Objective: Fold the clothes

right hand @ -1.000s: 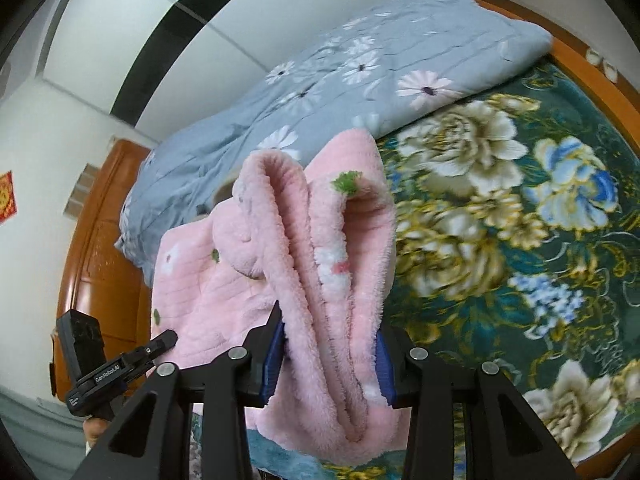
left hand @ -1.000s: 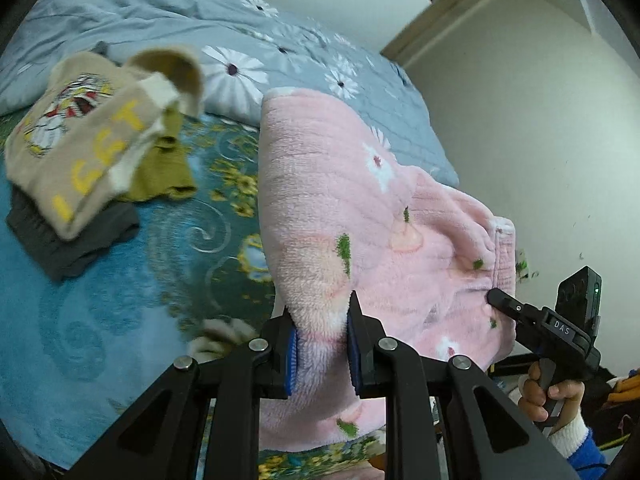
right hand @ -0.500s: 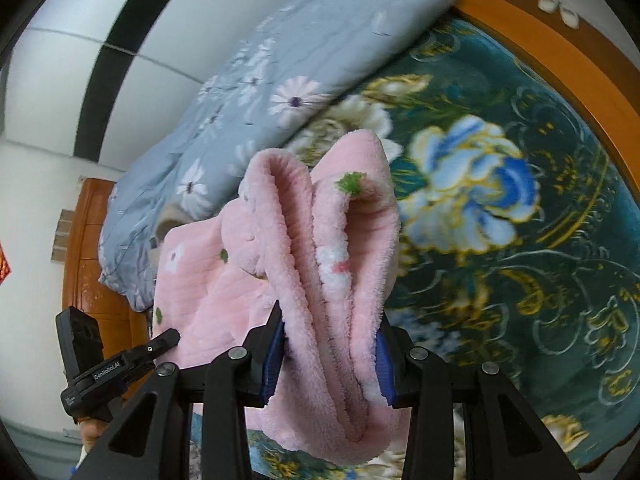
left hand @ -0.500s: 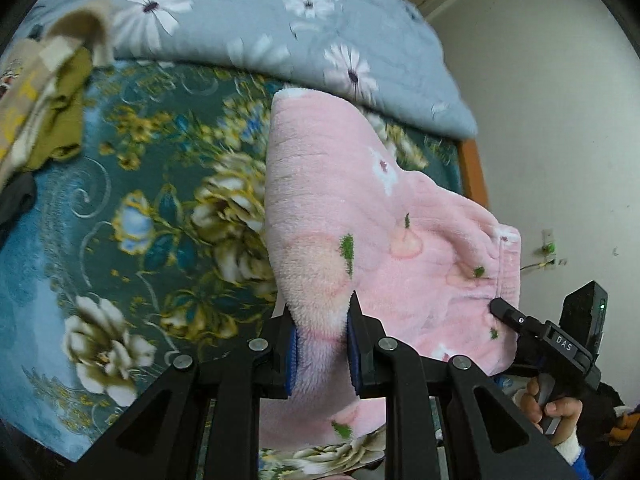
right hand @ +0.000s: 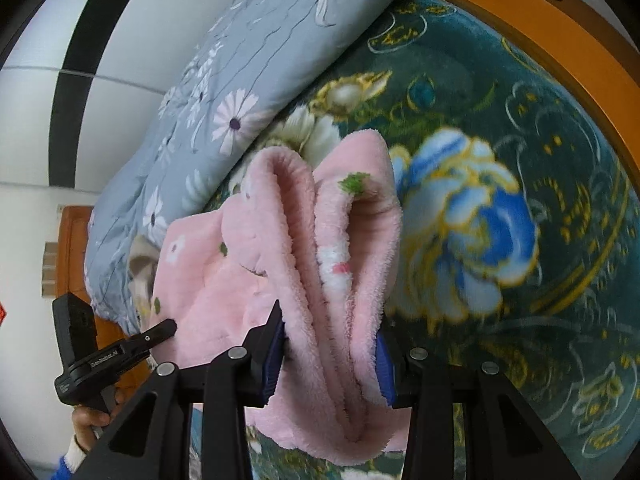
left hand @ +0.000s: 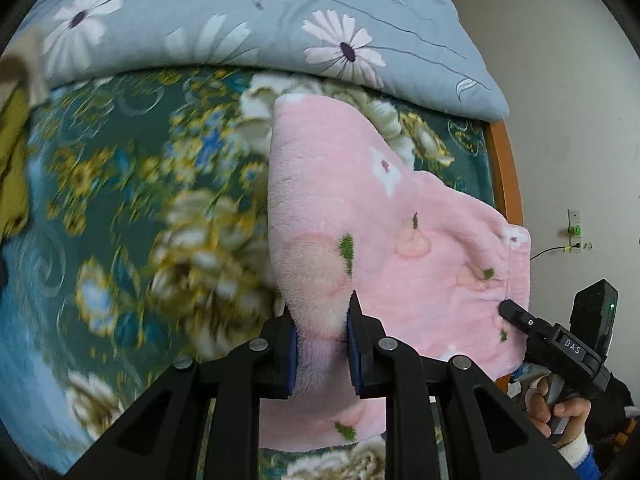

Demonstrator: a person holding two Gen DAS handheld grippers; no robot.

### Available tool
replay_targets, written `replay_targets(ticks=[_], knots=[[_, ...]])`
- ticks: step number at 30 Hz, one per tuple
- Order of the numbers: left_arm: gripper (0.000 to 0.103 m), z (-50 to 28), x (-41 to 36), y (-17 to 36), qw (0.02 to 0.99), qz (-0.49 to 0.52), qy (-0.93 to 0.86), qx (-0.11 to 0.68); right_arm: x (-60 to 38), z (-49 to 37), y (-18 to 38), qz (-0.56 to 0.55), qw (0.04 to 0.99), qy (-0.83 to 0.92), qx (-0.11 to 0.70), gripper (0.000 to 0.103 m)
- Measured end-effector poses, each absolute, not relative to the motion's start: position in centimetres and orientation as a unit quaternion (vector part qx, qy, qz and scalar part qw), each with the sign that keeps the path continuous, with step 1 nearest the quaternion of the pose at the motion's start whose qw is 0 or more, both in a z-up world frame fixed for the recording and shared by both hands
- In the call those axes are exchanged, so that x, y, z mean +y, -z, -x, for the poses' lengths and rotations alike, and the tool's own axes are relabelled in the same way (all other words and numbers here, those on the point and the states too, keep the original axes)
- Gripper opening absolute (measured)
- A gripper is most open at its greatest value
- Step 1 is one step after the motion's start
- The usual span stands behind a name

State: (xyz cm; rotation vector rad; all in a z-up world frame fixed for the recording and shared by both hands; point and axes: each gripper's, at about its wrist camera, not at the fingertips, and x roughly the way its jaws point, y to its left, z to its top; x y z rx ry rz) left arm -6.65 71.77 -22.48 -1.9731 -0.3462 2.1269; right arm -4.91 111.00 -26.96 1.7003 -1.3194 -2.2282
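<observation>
A fluffy pink garment with small flower and green leaf prints hangs folded between both grippers above the bed. My left gripper is shut on one folded edge of it. My right gripper is shut on a thick bunch of several layers of the pink garment. The right gripper also shows in the left wrist view, at the garment's far edge. The left gripper shows in the right wrist view, at the other edge.
The bed carries a dark green flowered blanket, also in the right wrist view. A grey daisy-print quilt lies along the back. Folded beige and olive clothes sit at far left. A wooden bed frame runs along the right.
Both grippers have carried the pink garment rightward along the bed and lower toward the blanket. The pile of folded clothes has slid to the left edge of the left wrist view.
</observation>
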Motion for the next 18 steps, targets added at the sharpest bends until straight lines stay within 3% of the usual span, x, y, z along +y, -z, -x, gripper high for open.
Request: replay_targets(ticks=[11,18], knots=[[0.024,14.9,74.2,31.0,0.099,0.707,-0.697,-0.065,112.9,10.0,34.4,-0.571,-0.032,0.691,-0.441,0.043],[0.032,13.9,71.9,33.8,0.075,0.708,-0.687,-0.145,113.1,9.2,36.4,-0.571,-0.036,0.678,-0.461,0.048]])
